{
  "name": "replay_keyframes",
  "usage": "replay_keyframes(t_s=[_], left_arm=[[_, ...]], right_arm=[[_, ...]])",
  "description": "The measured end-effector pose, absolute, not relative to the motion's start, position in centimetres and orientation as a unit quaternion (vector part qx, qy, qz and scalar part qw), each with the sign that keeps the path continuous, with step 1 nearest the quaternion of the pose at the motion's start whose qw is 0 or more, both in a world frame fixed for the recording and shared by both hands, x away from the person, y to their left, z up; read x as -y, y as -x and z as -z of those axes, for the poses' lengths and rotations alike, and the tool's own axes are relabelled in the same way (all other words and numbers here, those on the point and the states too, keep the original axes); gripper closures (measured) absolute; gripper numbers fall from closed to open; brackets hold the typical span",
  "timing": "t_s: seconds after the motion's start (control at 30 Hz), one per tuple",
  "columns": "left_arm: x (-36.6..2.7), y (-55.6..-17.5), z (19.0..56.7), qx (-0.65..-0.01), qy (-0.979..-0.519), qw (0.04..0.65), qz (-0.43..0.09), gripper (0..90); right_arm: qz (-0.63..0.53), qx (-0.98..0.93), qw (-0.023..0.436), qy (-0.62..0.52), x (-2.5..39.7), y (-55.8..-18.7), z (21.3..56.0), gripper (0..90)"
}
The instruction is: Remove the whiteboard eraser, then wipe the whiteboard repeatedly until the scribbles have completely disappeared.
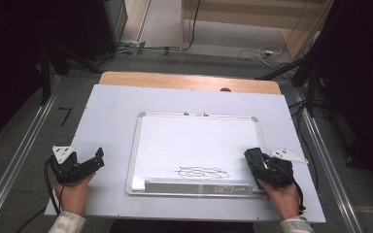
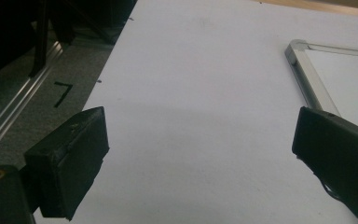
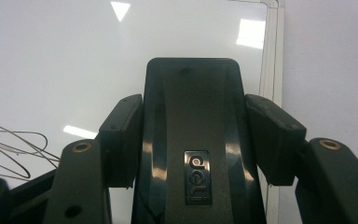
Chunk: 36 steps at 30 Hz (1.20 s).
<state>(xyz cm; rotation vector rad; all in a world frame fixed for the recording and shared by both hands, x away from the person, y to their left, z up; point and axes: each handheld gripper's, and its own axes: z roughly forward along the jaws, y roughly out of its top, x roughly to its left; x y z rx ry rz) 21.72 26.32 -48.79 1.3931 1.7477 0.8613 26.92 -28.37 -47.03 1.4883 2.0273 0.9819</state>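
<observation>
A whiteboard with a silver frame lies flat on the white table cover. A thin black scribble sits near its front edge, also seen as the scribble at the left of the right gripper view. My right gripper rests over the board's front right corner, shut on a black eraser that stands up between its pads. My left gripper hovers left of the board, open with nothing between its jaws; the board's frame corner lies ahead of it to the right.
A pen tray runs along the board's front edge. The white cover lies on a wooden table. Aluminium rails flank both sides. Cables lie on the floor behind, and a black tape mark at the left.
</observation>
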Motion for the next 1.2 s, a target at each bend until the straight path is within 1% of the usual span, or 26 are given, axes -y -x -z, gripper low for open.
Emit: replay_keyframes(t_s=[0.7,1.2], left_arm=[[-26.4,-21.7,48.8,-0.679,-0.542,0.365,-0.336,3.9],[-26.4,-21.7,48.8,-0.678,-0.542,0.364,-0.337,3.9]], right_arm=[[-0.363,-0.738,0.219,-0.525,28.1,-27.3,46.8,38.9],[-0.367,-0.763,0.215,-0.487,26.5,-28.3,47.0,38.9]])
